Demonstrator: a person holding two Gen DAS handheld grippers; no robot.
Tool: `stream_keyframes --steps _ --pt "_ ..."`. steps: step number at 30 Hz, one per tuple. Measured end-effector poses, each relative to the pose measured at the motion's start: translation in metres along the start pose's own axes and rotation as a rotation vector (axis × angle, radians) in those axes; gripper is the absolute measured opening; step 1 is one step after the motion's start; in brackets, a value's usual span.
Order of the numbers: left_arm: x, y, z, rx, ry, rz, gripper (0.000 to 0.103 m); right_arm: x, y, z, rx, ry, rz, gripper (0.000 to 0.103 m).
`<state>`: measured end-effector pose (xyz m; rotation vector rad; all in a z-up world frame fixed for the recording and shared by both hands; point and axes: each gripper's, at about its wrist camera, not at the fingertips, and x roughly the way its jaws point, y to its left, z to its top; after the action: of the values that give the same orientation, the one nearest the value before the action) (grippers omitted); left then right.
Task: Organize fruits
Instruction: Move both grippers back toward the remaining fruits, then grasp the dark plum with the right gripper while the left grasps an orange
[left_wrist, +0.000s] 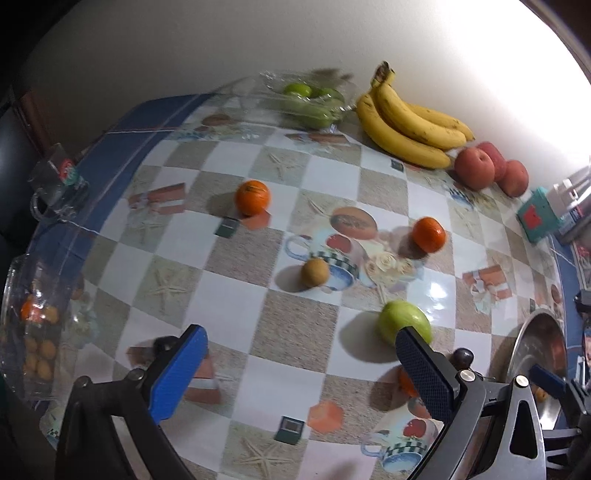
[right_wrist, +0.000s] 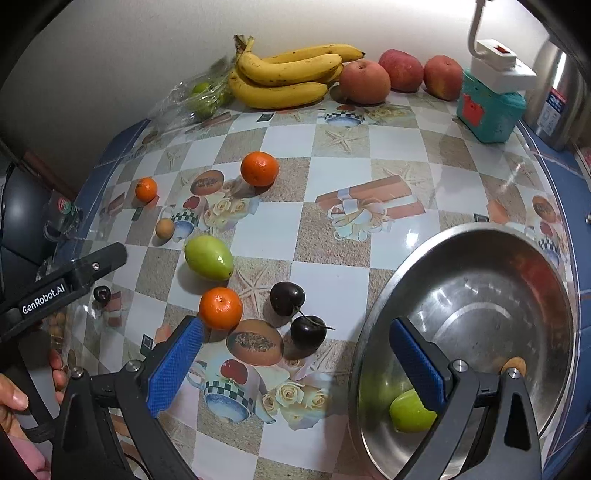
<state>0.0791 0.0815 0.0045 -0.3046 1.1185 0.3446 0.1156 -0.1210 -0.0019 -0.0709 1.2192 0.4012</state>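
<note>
Right wrist view: steel bowl (right_wrist: 480, 258) holds a green fruit (right_wrist: 410, 411) and a small brown fruit (right_wrist: 514, 365). Beside the bowl, two cherries (right_wrist: 295, 314) lie on the checkered tablecloth (right_wrist: 369, 184). Right gripper (right_wrist: 295, 354) and left gripper (left_wrist: 299, 365) both gape wide, holding nothing.

Plain white wall (right_wrist: 110, 55) runs along the back, with bright light blowing out its right side in the left wrist view. The tabletop (right_wrist: 332, 155) wears a glossy checkered cloth printed with starfish and cups, blue-bordered, showing glare spots.
</note>
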Motion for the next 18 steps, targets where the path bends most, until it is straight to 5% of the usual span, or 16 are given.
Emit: stream_keyframes --steps 7,9,11,18 --pt "0.014 -0.008 -0.004 -0.063 0.077 -0.096 0.103 0.007 0.001 0.007 -0.056 0.044 -0.04 0.1" --pt "0.017 -0.014 -0.005 -0.052 0.088 -0.089 0.103 0.009 0.001 0.009 -0.062 0.056 -0.068 0.095" --pt "0.019 -0.017 -0.005 -0.054 0.099 -0.114 0.103 0.012 0.0 0.011 -0.064 0.07 -0.072 0.075" --pt "0.023 -0.024 -0.006 -0.076 0.114 -0.158 0.102 0.025 0.002 0.017 -0.061 0.109 -0.01 0.064"
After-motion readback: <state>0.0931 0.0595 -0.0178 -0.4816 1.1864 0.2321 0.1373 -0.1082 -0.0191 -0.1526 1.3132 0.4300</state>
